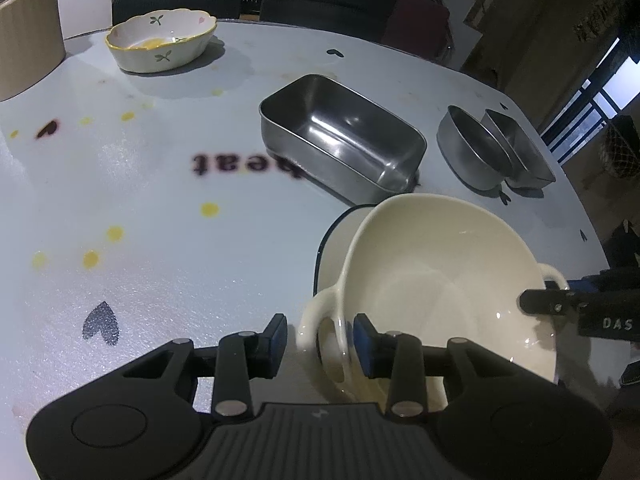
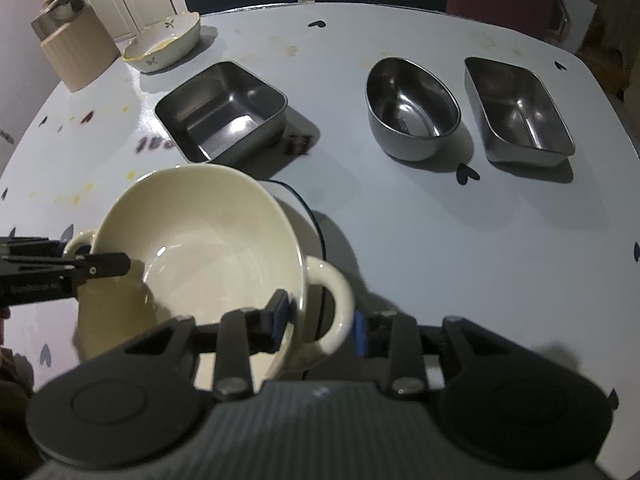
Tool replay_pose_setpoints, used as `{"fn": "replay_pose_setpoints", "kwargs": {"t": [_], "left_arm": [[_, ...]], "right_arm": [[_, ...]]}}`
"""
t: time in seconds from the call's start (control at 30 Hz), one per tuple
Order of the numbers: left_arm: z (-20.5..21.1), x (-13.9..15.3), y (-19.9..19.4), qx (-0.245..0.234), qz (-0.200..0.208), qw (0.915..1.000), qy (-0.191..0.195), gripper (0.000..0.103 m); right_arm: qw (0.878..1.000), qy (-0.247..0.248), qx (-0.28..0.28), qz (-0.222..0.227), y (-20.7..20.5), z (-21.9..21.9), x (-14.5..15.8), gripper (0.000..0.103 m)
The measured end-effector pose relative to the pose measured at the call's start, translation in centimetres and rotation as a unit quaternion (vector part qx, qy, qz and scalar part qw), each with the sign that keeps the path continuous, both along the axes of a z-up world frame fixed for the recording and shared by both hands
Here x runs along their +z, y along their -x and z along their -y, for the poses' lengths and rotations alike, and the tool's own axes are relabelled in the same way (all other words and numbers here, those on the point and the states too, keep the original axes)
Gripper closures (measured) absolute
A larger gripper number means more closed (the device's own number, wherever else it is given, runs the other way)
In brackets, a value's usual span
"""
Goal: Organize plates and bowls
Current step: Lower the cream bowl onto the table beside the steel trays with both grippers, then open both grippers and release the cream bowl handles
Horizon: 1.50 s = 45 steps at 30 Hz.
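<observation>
Bowl (image 1: 440, 280) handles sit between both hand-held grippers' jaws.

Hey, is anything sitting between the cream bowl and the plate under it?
Nothing visible. The cream bowl hangs tilted over the plate, a tool at each handle. The steel containers sit farther back, out of the way.

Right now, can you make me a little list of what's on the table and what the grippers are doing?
cream bowl: two handles, above a dark-rimmed plate
left gripper: open around one handle
right gripper: open around the other handle
steel dishes: big tray, oval bowl, small tray
flowery bowl: far left, yellow bits inside
</observation>
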<state>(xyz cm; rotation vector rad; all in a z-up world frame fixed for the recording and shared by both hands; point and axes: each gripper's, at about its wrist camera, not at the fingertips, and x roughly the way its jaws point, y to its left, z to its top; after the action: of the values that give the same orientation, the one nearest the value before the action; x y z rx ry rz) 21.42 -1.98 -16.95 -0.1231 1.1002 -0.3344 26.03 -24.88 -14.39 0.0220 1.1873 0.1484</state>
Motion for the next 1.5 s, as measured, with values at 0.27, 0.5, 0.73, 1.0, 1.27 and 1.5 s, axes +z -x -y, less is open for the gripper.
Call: {"fn": "replay_pose_setpoints", "kwargs": {"t": [0.27, 0.5, 0.73, 1.0, 1.27, 1.5], "left_arm": [[0.4, 0.1, 0.1, -0.006, 0.006, 0.9999, -0.011, 0.063], [0.6, 0.2, 0.1, -0.007, 0.007, 0.9998, -0.018, 0.063], [0.7, 0.3, 0.2, -0.008, 0.007, 0.9997, -0.024, 0.062], [0.7, 0.5, 0.4, -0.005, 0.01, 0.9991, -0.041, 0.057], [1.4, 1.6, 1.4, -0.03, 0.017, 0.9981, -0.05, 0.018], [1.7, 3.3, 3.5, -0.049, 0.045, 0.9964, -0.053, 0.001]], "right_arm": [[1.0, 0.026, 0.013, -0.003, 0.1, -0.4, -0.5, 0.06], [1.0, 0.024, 0.005, -0.003, 0.1, -0.2, -0.6, 0.057], [1.0, 0.02, 0.003, -0.001, 0.3, 0.0, -0.6, 0.056], [1.0, 0.016, 0.012, -0.005, 0.1, -0.1, -0.8, 0.055], [0.999, 0.025, 0.036, 0.004, 1.2, -0.5, -0.1, 0.027], [0.999, 0.02, 0.033, 0.034, 3.3, 0.4, 1.3, 0.0]]}}
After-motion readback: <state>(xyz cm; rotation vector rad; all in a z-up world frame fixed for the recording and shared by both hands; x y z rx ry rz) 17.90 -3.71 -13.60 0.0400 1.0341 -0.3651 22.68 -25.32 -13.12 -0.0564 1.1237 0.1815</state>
